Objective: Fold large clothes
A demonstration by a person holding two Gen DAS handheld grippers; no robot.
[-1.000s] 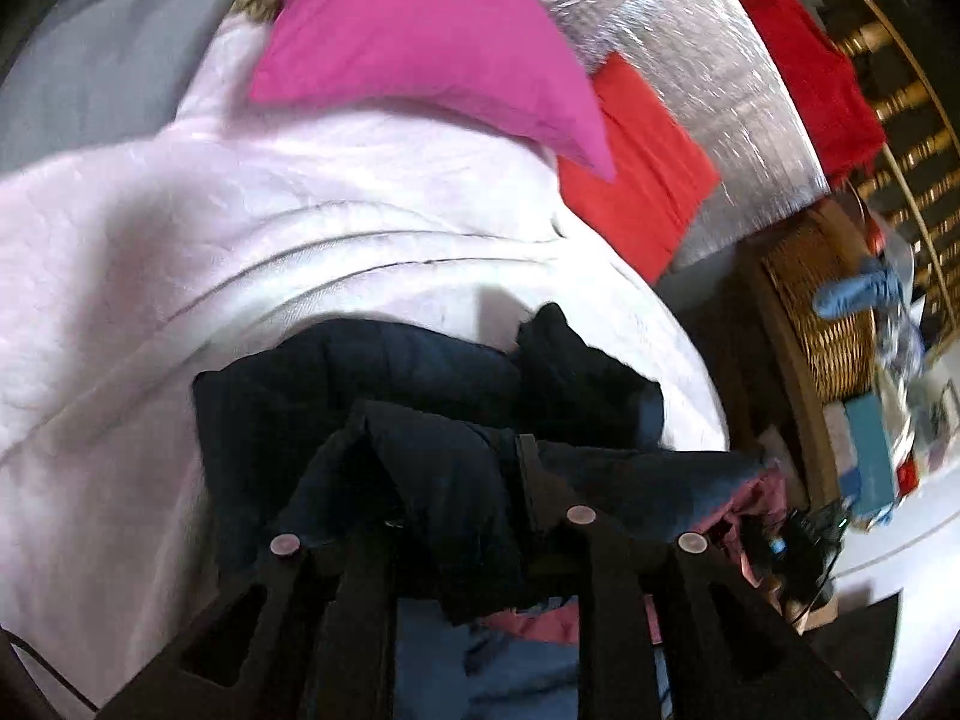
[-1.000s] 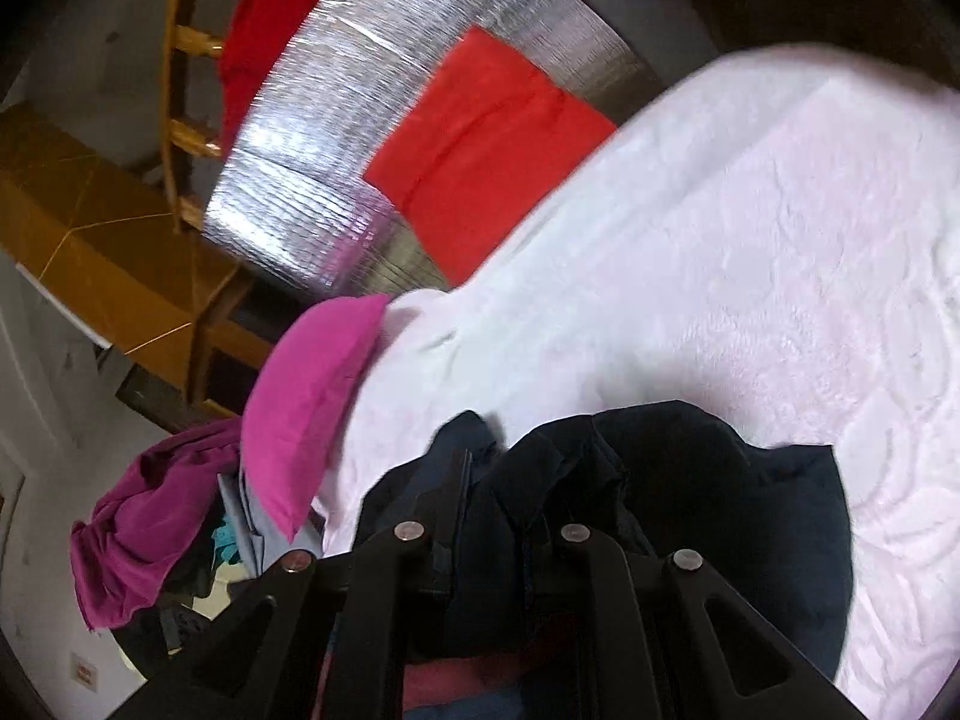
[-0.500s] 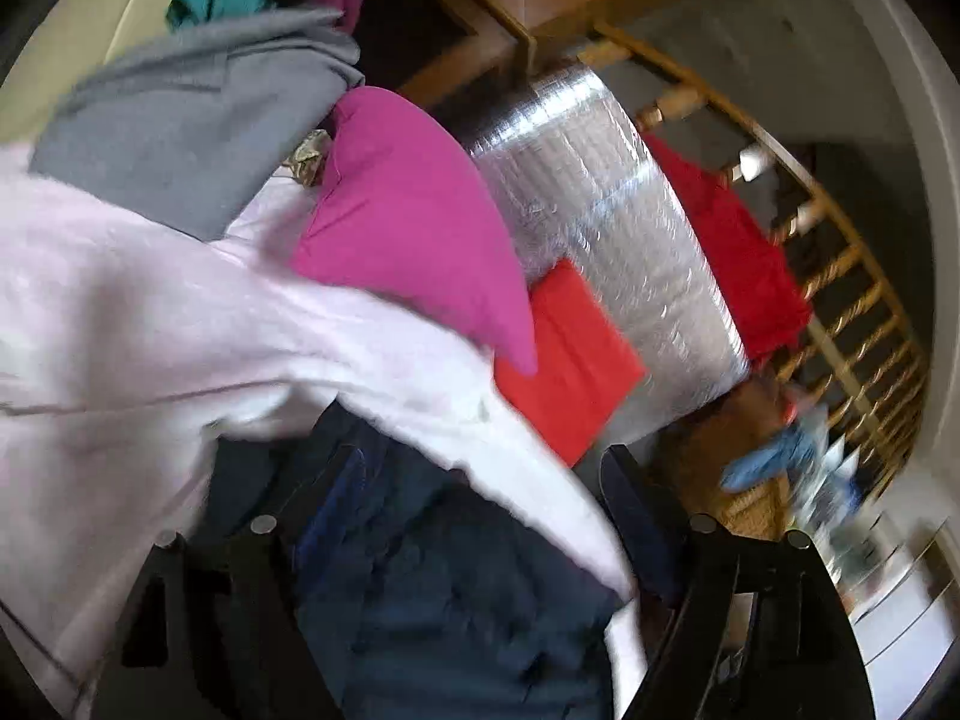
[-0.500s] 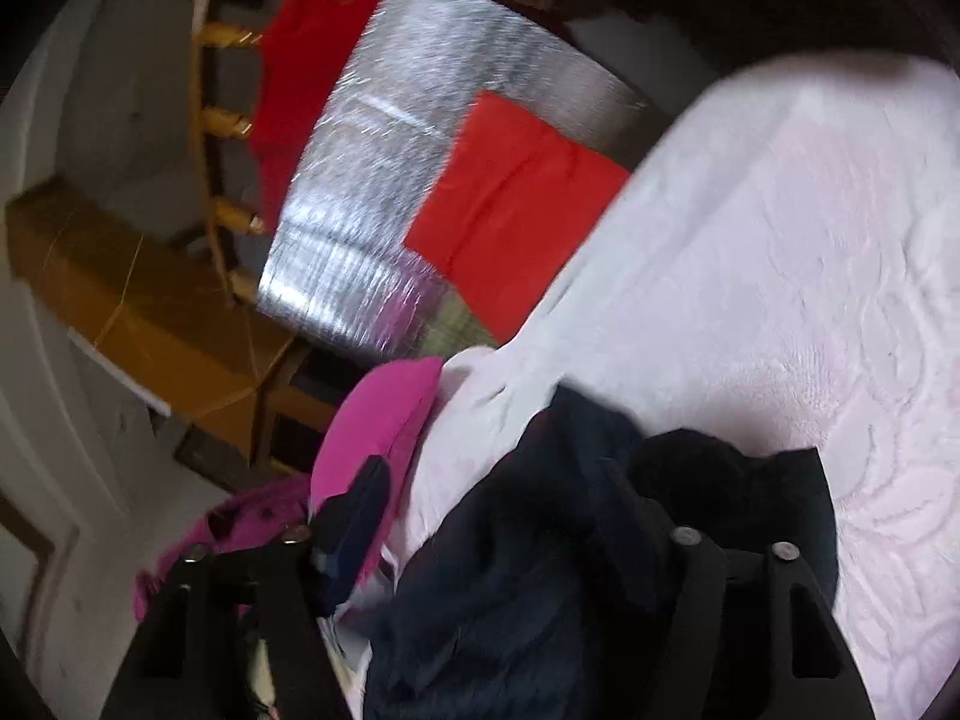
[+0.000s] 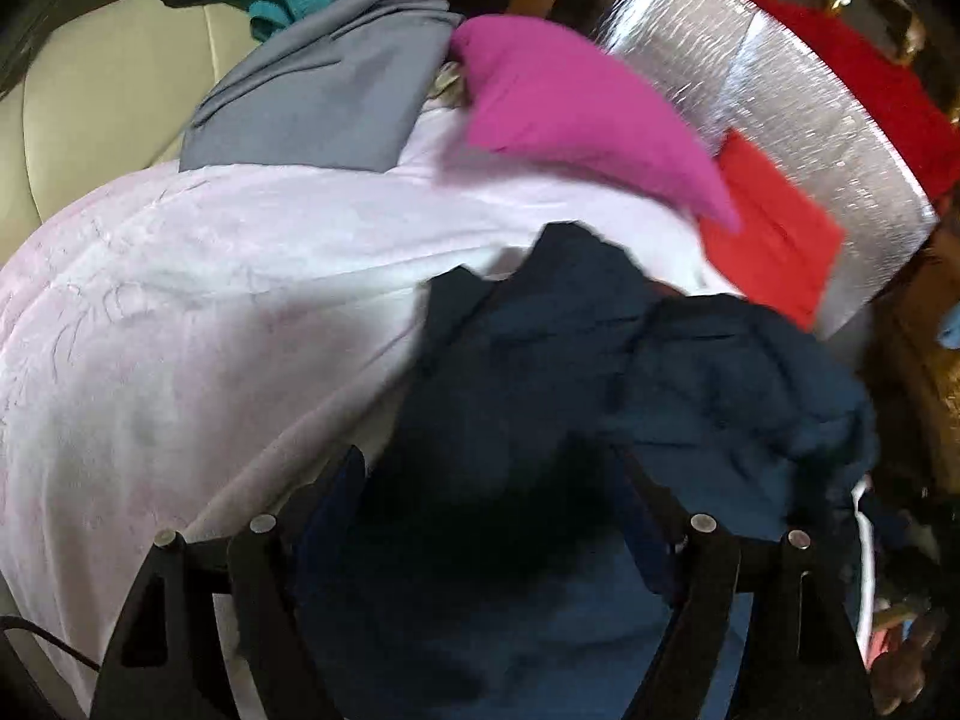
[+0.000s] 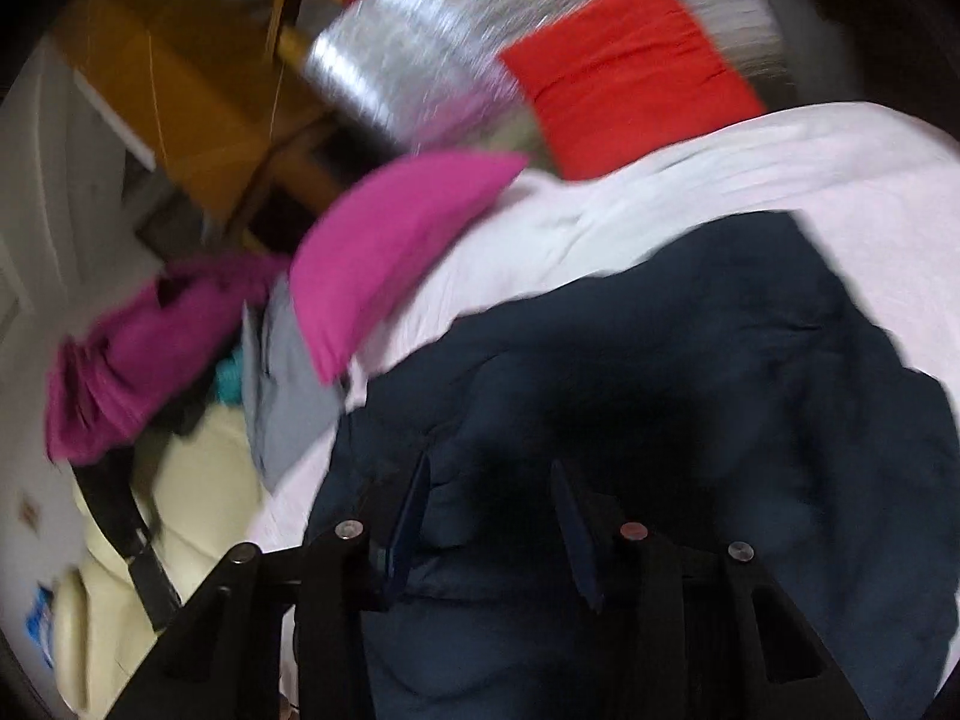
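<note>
A dark navy garment [image 5: 600, 372] lies crumpled on a pale pink blanket [image 5: 180, 330]. My left gripper [image 5: 486, 480] hangs just over the garment's near part. Its jaws stand wide open and the cloth spreads below the gap, with neither pad pressing on it. In the right wrist view the same navy garment [image 6: 690, 360] fills the lower middle. My right gripper [image 6: 492, 510] is right above it with its jaws closing. The cloth shows in the narrow gap between the fingers, and I see no pad pressing on it. This view is blurred by motion.
A magenta pillow [image 5: 570, 120] and a red pillow [image 5: 768, 228] rest at the blanket's far edge against a silver quilted panel [image 5: 780, 90]. A grey cloth [image 5: 312, 102] lies at the far left on a cream seat [image 5: 90, 90]. A wooden railing [image 6: 300, 0] stands behind.
Both grippers were shut on the navy garment a second ago. Both have opened and let it go, and it now rests on the blanket. Both views have swung sideways, and the right jaws have narrowed again.
</note>
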